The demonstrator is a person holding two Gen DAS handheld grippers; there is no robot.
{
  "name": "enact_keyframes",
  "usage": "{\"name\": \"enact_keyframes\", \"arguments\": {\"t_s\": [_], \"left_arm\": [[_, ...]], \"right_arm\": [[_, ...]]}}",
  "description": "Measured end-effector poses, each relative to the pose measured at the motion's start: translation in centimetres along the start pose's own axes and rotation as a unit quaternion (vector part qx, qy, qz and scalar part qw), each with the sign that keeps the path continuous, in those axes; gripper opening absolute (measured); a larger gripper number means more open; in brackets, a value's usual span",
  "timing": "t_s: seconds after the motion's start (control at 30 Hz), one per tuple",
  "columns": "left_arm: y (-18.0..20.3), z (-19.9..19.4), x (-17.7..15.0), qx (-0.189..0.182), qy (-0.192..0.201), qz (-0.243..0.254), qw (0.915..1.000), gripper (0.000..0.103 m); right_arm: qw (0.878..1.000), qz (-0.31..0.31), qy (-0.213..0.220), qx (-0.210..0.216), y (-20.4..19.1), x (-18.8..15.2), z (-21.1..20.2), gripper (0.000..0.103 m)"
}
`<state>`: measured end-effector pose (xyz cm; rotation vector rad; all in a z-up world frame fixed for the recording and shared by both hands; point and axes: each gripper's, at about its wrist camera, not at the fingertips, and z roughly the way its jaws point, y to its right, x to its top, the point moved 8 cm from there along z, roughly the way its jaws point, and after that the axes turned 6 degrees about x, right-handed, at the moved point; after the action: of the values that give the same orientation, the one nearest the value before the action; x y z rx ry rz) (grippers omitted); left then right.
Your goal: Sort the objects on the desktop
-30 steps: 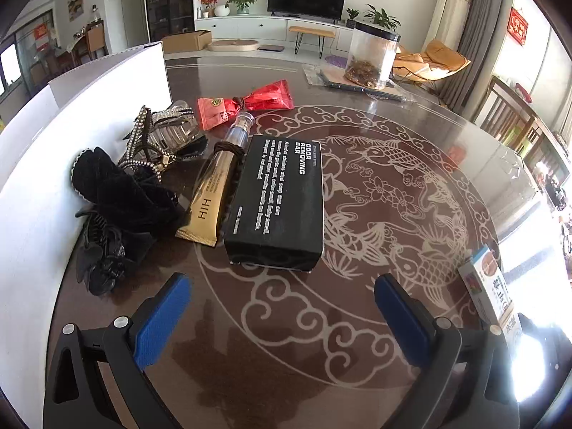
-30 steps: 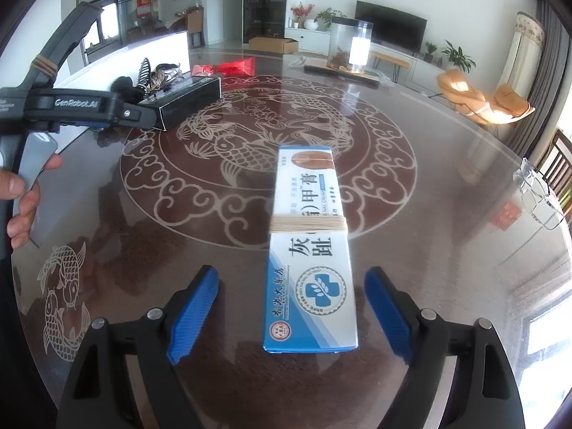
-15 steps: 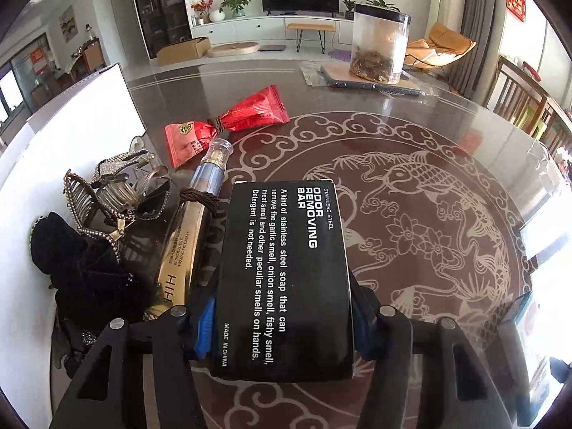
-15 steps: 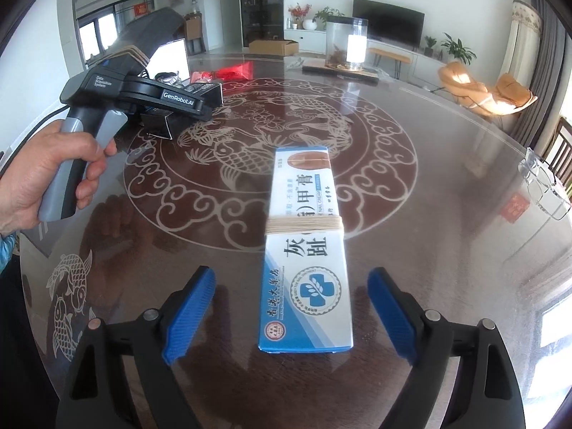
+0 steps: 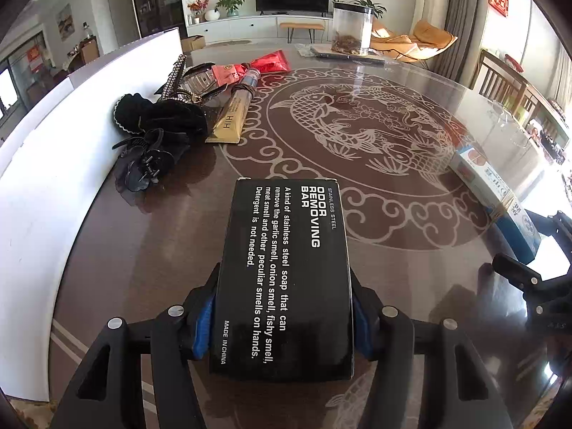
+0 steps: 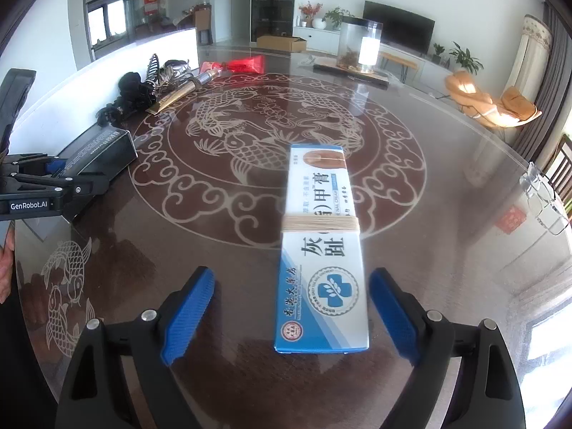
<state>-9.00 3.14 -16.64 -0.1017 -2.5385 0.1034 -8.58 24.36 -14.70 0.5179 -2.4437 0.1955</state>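
My left gripper [image 5: 284, 286] has a black box marked "ODOR REMOVING BAR" [image 5: 286, 271] between its jaws. The blue pads [image 5: 203, 321] sit against the box's two long sides, and the jaws are opening a little. The box lies flat, just over the brown glass table [image 5: 393, 286]. In the right wrist view the same box [image 6: 96, 150] and left gripper [image 6: 53, 178] show at the far left. My right gripper [image 6: 291, 286] stands open astride the near end of a long blue-and-white ointment box [image 6: 321, 250] bound with a rubber band. Its pads are clear of the box.
A pile lies along a white board [image 5: 43, 164] at the left: black hair accessories [image 5: 153, 132], a gold tube [image 5: 230, 121] and red packets [image 5: 264, 64]. At the far side stands a clear jar [image 5: 352, 28]. Glasses [image 6: 543, 193] rest near the right edge.
My left gripper closed around the black box, then drew it away from the pile toward the near side of the table. The right gripper and the ointment box stayed put.
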Motion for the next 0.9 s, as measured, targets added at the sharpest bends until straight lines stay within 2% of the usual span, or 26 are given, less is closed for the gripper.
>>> {"name": "enact_keyframes", "arguments": {"t_s": [0.03, 0.1, 0.13, 0.37, 0.43, 0.9], "left_arm": [[0.19, 0.14, -0.04, -0.002, -0.006, -0.001, 1.0, 0.08], [0.71, 0.41, 0.05, -0.012, -0.008, 0.003, 0.9999, 0.094], [0.77, 0.44, 0.04, -0.007, -0.008, 0.007, 0.9999, 0.095], [0.8, 0.48, 0.18, -0.005, -0.003, 0.005, 1.0, 0.098], [0.89, 0.71, 0.12, -0.005, -0.008, 0.006, 0.9999, 0.103], [0.82, 0.42, -0.03, -0.002, 0.0, 0.001, 1.0, 0.103]], "right_arm": [[1.0, -0.001, 0.0, 0.0, -0.05, -0.02, -0.02, 0.094], [1.0, -0.001, -0.006, 0.001, -0.1, -0.12, 0.21, 0.099], [1.0, 0.002, -0.007, 0.002, 0.01, -0.12, 0.24, 0.1], [1.0, 0.018, -0.014, 0.016, 0.48, -0.42, 0.59, 0.103], [0.999, 0.022, -0.015, 0.021, 0.58, -0.46, 0.62, 0.103], [0.999, 0.022, -0.015, 0.021, 0.6, -0.48, 0.6, 0.103]]}}
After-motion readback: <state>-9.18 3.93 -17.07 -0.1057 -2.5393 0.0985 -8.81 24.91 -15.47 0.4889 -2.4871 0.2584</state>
